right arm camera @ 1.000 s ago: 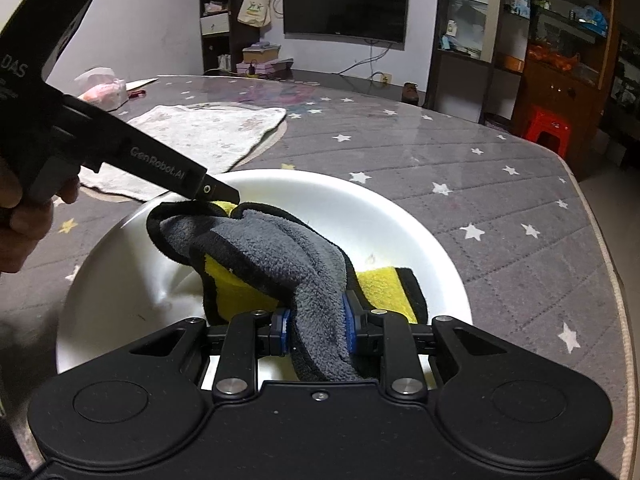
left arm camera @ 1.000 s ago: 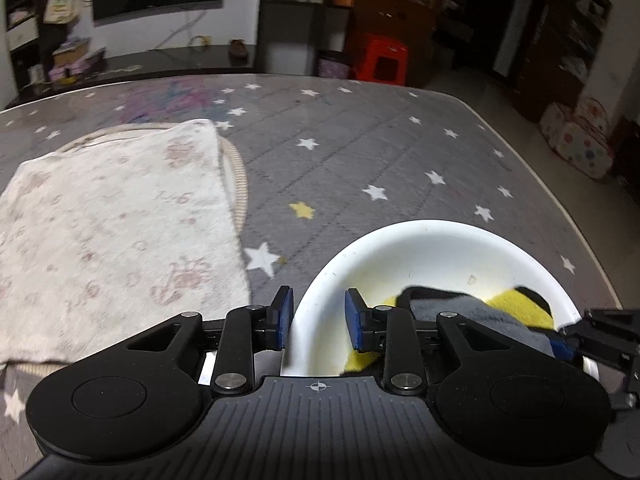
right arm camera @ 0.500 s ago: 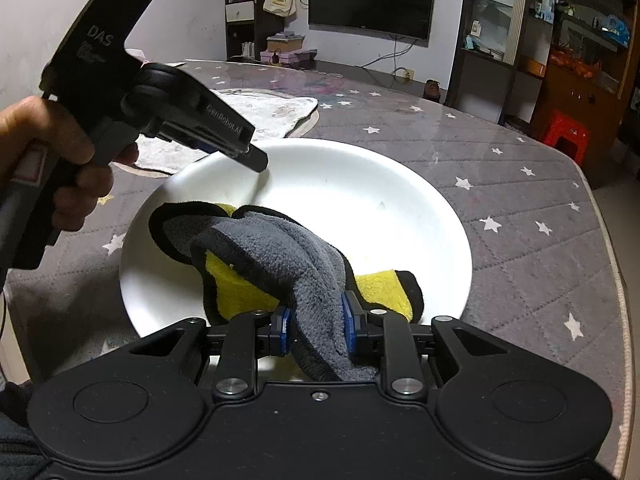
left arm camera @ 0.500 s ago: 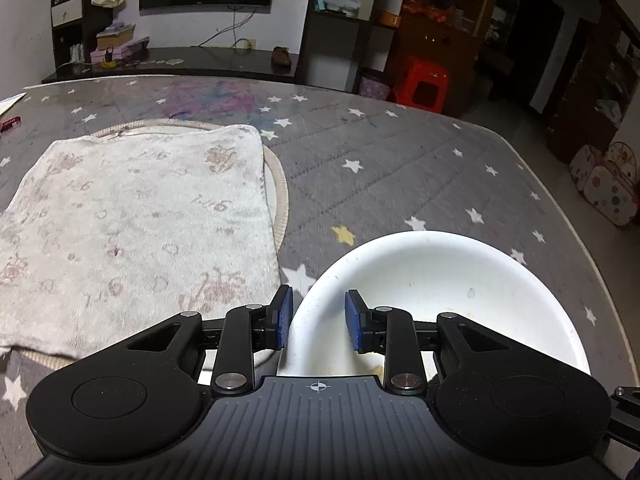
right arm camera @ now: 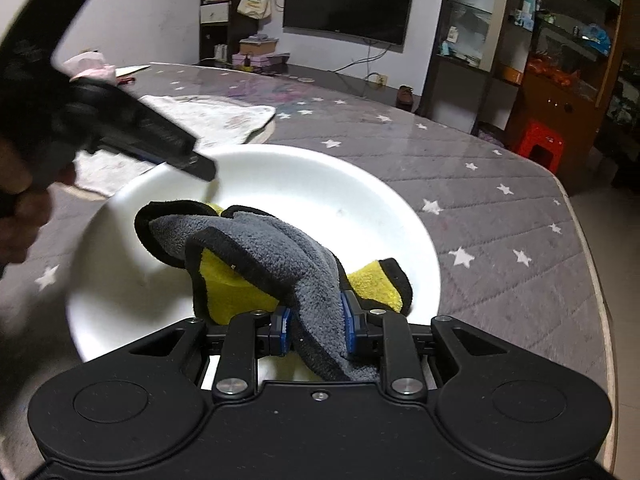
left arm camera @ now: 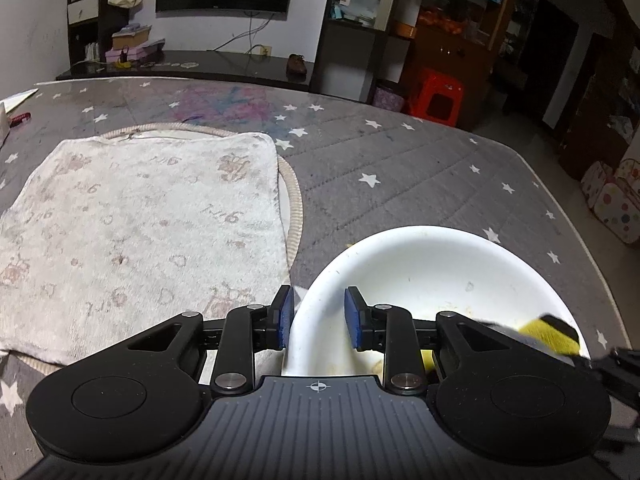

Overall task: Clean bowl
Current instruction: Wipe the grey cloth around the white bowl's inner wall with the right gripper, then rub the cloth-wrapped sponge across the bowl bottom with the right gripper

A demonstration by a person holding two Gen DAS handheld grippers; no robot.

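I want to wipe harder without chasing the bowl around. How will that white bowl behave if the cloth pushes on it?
The white bowl looks rigid and probably light, so it may slide on the smooth table cover. The left gripper straddles its rim, which should steady it. The grey-and-yellow cloth droops limply, so it will likely give before the bowl does.
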